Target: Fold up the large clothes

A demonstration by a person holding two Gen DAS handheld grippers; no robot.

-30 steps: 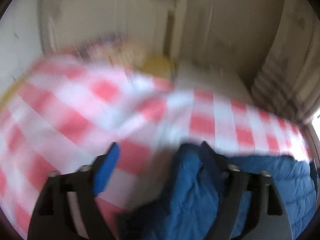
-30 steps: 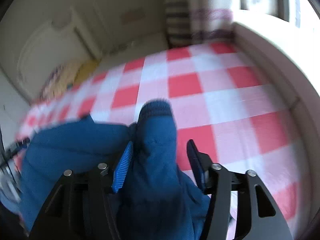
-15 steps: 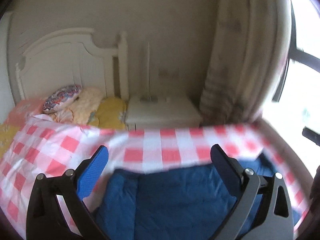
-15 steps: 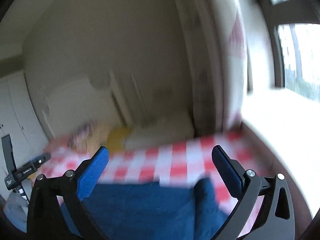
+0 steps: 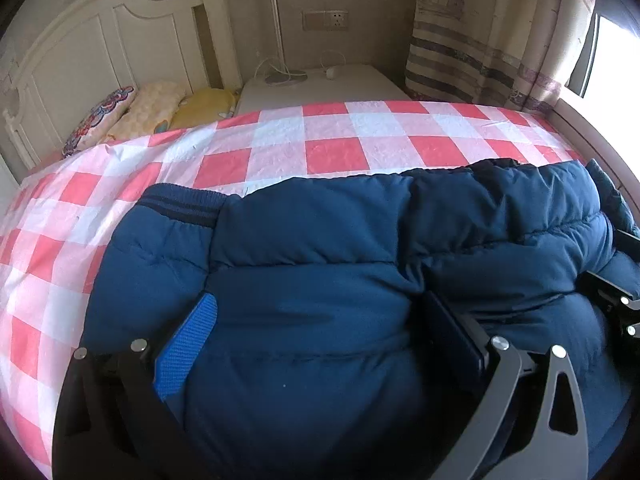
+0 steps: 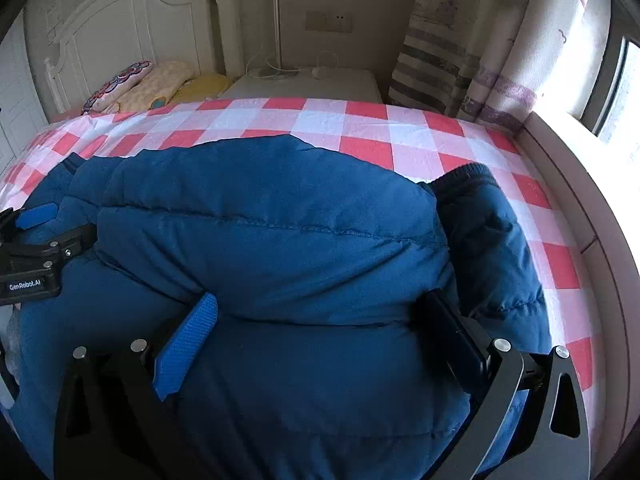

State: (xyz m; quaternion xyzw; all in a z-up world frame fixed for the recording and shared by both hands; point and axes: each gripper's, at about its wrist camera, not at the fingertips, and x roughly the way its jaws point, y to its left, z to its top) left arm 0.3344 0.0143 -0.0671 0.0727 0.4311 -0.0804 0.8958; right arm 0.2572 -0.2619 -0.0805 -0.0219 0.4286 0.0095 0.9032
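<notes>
Our left gripper (image 5: 320,344) is standing at its widest over the blue padded jacket (image 5: 320,248), its jaws having just been opening; the jacket bulges up between the fingers, and we are gripping nothing. In this left wrist view the jacket is lying folded on the bed's red-and-white checked sheet (image 5: 336,152), a ribbed cuff (image 5: 180,204) showing at its far left corner. The right gripper's dark frame (image 5: 616,304) is poking in at the right edge. Pillows (image 5: 140,112) are leaning by the white headboard (image 5: 80,52).

In the right wrist view our right gripper (image 6: 324,344) is likewise spread fully, jaws just opened, holding nothing, with the jacket (image 6: 280,220) puffing between its fingers; whether the pads are brushing the fabric we cannot quite tell. A sleeve cuff (image 6: 464,178) is lying at the jacket's right side, and the left gripper (image 6: 36,240) is showing at the left edge.
</notes>
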